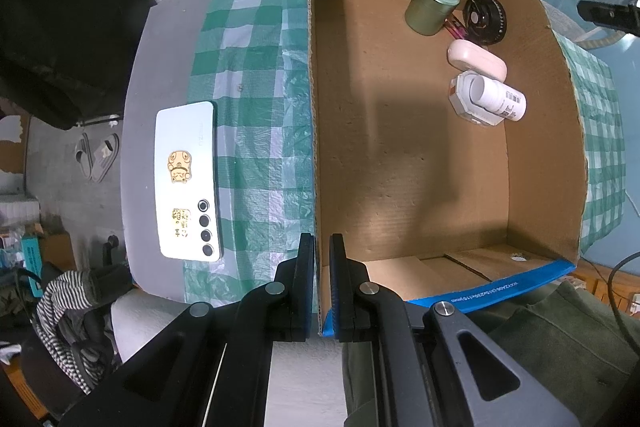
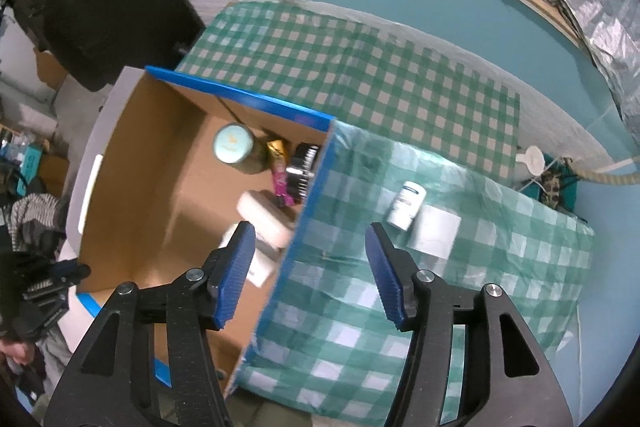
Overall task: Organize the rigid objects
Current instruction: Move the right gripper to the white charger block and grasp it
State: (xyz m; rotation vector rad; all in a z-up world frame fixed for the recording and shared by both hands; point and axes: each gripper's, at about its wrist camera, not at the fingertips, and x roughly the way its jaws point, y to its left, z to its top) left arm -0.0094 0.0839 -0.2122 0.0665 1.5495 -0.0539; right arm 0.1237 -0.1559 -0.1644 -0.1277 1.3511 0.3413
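Observation:
An open cardboard box (image 1: 400, 155) with blue edges stands on a green checked cloth. My left gripper (image 1: 322, 247) is shut on the box's near left wall (image 1: 314, 147). Inside lie a green tin (image 1: 430, 5), a black round object (image 1: 484, 19), a pink case (image 1: 476, 59) and a white bottle (image 1: 498, 99) on a small white box. My right gripper (image 2: 310, 267) is open and empty above the box's right wall (image 2: 308, 207). A white bottle (image 2: 406, 205) and a white square object (image 2: 434, 231) lie on the cloth (image 2: 400, 307) to its right.
A white phone (image 1: 188, 183) lies face down on the grey table edge, left of the box. A black chair (image 1: 60, 19) stands at the far left. Clothes and clutter lie on the floor below. A teal wall is behind the table.

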